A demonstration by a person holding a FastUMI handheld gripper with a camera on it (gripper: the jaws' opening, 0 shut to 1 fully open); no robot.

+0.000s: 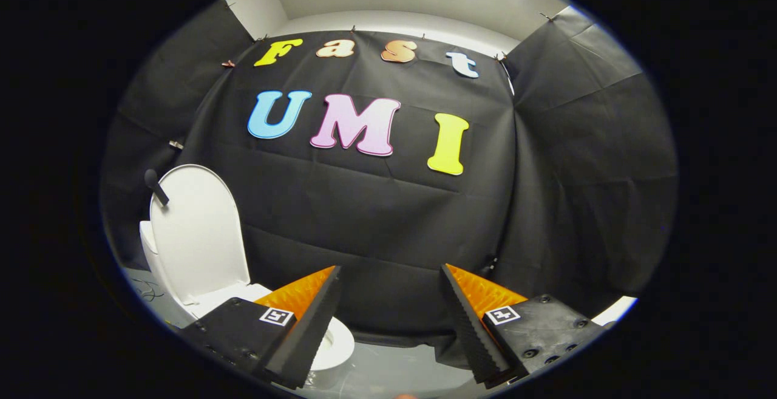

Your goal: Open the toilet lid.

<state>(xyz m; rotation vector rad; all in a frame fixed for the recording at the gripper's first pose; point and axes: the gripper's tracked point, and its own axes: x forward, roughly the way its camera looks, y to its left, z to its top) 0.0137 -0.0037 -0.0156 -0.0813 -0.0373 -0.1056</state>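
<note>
The tongs (388,302) stand wide open with nothing between the two fingers; through the gap shows the black cloth of the booth wall (376,229) and, lower down, a strip of pale floor (394,375). Each finger carries a small square black-and-white marker (277,316) on its base; these are coded patterns, not readable writing. The toilet (182,289) sits off to the left of the left finger, well apart from the tongs' tips. Its lid (197,229) is already raised, standing upright and leaning back against the white tank (147,241) behind it, with its smooth white underside facing the camera. A short dark handle or knob (155,186) sticks out from the lid's upper left edge. The rounded front of the white seat and bowl (337,344) shows just beyond the left finger, partly hidden by it. No brand mark or label can be made out on the toilet. Thin cables (145,293) lie on the floor to the left of the toilet base.
</note>
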